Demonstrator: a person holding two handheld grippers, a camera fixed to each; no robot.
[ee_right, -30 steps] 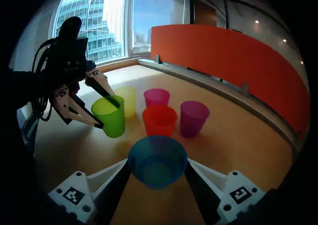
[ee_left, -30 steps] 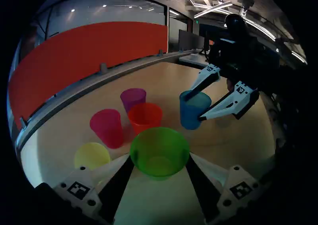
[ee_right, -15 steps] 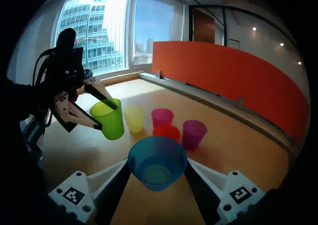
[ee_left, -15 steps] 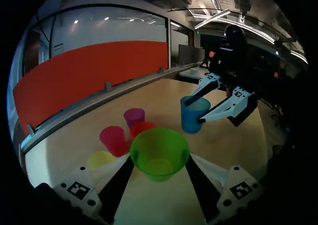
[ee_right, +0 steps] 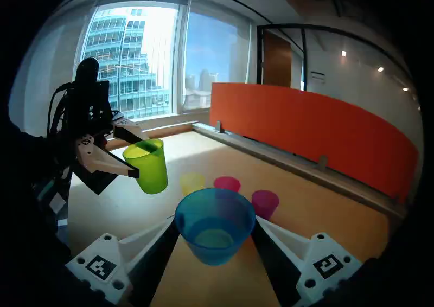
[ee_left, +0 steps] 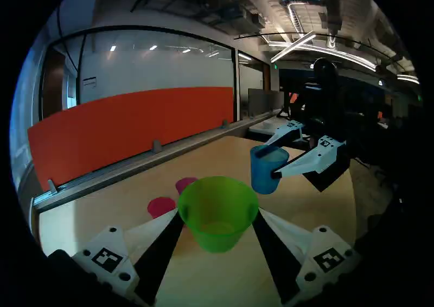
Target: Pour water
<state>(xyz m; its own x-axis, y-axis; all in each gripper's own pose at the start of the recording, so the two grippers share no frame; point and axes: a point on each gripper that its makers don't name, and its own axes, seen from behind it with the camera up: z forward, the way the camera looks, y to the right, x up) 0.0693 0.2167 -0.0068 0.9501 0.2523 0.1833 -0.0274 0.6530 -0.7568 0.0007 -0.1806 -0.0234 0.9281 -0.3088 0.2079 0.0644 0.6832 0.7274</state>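
Height gained above the table [ee_left: 304, 198]: left gripper [ee_left: 217, 215] pinches green cup [ee_left: 218, 231], right gripper [ee_right: 215, 220] pinches blue cup [ee_right: 215, 242]; both upright, pouring seems next.

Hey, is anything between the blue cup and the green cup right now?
Nothing visible. The blue cup and green cup are each held up above the table, with open air between them; the spare cups sit lower down.
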